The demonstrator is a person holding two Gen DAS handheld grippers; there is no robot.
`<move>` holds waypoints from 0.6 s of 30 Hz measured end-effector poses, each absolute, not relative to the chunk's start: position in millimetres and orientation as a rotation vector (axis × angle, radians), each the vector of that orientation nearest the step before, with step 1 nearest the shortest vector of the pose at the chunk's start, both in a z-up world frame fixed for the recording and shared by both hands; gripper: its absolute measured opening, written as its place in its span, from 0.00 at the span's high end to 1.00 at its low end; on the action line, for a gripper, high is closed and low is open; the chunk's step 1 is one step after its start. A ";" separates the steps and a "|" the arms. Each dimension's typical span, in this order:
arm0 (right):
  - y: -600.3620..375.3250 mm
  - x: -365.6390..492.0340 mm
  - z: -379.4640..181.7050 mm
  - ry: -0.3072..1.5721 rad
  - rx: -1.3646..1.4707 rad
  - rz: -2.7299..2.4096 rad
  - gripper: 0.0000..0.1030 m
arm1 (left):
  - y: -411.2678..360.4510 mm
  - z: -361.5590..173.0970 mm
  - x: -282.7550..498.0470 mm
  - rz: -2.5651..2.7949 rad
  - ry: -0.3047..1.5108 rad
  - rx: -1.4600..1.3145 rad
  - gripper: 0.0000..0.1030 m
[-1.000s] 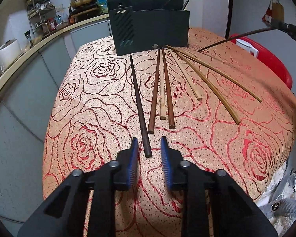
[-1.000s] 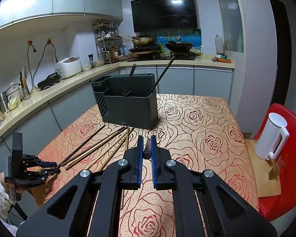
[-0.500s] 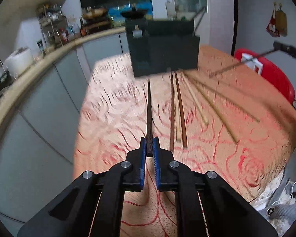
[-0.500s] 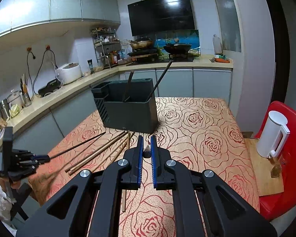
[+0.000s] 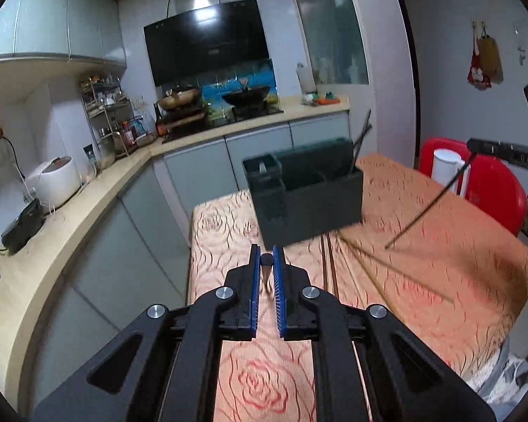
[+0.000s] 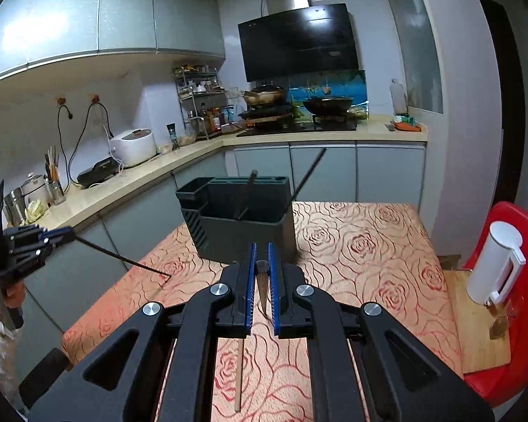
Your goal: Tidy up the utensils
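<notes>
- Close in, the left gripper has its fingers clamped on the blunt end of a dark chopstick; in the right wrist view that stick slopes from the blue pads down towards the table, its tip at or just above the cloth.
- Likewise, the right gripper is closed on the butt of a second dark chopstick, which in the left wrist view hangs slanted over the cloth, well clear of it.
- Both sticks are pinched only at one end, so the long free length can swing or pivot between the pads; a quick turn of either wrist could let one slip and fall.
- A few pale chopsticks lie loose on the rose-patterned cloth between the grippers and the holder; a low-hanging tip could catch them and scatter them, or snag the fabric.
- Further off, the black utensil holder stands upright on the far part of the table, with two dark sticks already leaning in its large compartment; it is a boxy, matte bin with smaller side compartments and a slotted wall.
- Coming in together, I judge, the two held sticks could cross or strike the rim, and a push on the wall may shove the holder.
- Beyond, a white jug sits on a red chair beside the table, within reach of a wide swing.
</notes>
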State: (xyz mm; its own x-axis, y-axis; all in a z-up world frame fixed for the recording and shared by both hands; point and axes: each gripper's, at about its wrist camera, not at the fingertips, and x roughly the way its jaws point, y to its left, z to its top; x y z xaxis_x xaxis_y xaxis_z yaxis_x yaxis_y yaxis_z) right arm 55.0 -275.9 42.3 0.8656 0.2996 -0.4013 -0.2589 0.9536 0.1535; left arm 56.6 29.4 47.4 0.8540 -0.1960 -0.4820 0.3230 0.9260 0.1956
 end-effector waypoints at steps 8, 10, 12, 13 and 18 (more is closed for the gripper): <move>-262.5 75.3 52.2 0.454 0.085 0.306 0.92 | 26.0 66.5 90.2 -0.284 0.471 0.227 0.93; -260.9 80.4 53.1 0.461 0.090 0.310 0.92 | 24.9 69.2 93.6 -0.279 0.469 0.221 0.93; -260.7 83.3 54.0 0.462 0.091 0.309 0.92 | 24.1 71.4 98.4 -0.272 0.469 0.211 0.93; -260.5 84.8 54.6 0.464 0.093 0.310 0.92 | 23.7 72.2 99.7 -0.270 0.470 0.209 0.93; -259.2 91.1 57.4 0.472 0.093 0.310 0.92 | 24.5 74.4 106.2 -0.264 0.477 0.198 0.93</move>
State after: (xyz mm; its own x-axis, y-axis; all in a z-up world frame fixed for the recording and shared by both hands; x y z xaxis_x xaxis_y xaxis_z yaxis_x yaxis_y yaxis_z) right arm 91.1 -259.2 57.4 0.8448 0.3145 -0.4330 -0.2717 0.9491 0.1591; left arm 106.2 24.5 74.4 0.8556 -0.2037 -0.4759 0.2955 0.9470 0.1259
